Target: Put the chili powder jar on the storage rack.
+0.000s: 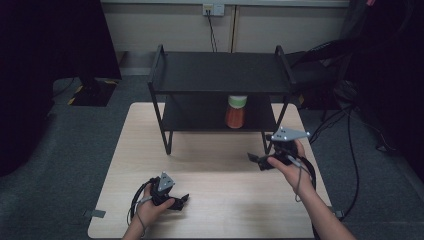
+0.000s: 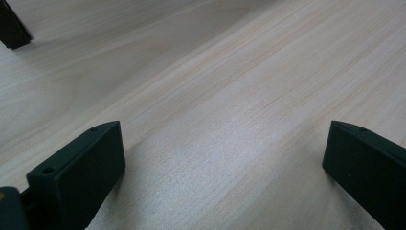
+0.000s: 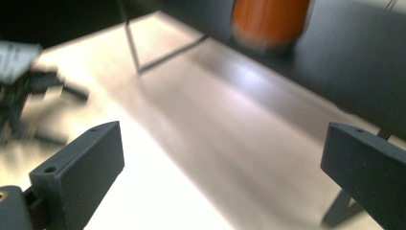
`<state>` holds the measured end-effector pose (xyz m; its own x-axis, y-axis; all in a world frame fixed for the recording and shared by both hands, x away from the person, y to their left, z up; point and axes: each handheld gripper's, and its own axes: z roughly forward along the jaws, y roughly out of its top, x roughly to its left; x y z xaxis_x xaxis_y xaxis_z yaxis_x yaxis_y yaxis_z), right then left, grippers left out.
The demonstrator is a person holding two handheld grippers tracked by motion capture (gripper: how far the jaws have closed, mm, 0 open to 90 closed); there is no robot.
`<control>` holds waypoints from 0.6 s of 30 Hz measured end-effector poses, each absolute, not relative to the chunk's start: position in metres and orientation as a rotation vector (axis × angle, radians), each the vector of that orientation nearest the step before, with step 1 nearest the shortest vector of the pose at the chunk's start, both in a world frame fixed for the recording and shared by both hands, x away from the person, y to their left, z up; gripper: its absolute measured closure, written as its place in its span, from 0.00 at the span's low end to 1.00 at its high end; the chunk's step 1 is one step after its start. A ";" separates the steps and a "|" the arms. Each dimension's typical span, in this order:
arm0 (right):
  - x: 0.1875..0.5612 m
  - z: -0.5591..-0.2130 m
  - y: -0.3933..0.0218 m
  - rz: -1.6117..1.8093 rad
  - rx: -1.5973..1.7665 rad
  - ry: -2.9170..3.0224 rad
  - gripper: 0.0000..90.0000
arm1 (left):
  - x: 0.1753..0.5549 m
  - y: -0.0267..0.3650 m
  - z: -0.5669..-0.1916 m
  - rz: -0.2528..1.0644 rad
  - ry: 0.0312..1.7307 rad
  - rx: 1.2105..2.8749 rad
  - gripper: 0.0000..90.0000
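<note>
Orange cup (image 1: pixel 234 116) stands inverted on the black rack's (image 1: pixel 220 75) lower shelf, ahead of the right tool (image 1: pixel 259 160), whose jaws gape wide, probably readying a reach. Left tool (image 1: pixel 183 200) rests low on the tabletop (image 1: pixel 210 165), jaws also wide and empty.

The table (image 1: pixel 210 200) is light wood with thin lines. The rack (image 1: pixel 220 75) is black. The cup (image 1: pixel 235 116) is orange.
</note>
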<state>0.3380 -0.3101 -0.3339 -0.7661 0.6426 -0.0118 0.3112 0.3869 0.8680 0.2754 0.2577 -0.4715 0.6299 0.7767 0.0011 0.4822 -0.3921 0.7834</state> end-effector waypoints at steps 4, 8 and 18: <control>0.323 -0.354 -0.327 1.284 0.823 2.356 0.00 | 0.275 0.257 -0.471 0.477 0.986 2.065 0.00; 0.317 -0.371 -0.342 1.255 0.836 2.408 0.00 | 0.275 0.257 -0.471 0.477 0.985 2.065 0.00; 0.320 -0.412 -0.364 1.165 0.816 2.503 0.00 | 0.273 0.255 -0.471 0.478 0.993 2.062 0.00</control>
<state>0.3199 -0.3644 -0.4122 -0.8079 0.5893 -0.0004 0.3792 0.5204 0.7651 0.2727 0.2555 -0.4708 0.6235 0.7818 -0.0004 0.4879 -0.3887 0.7816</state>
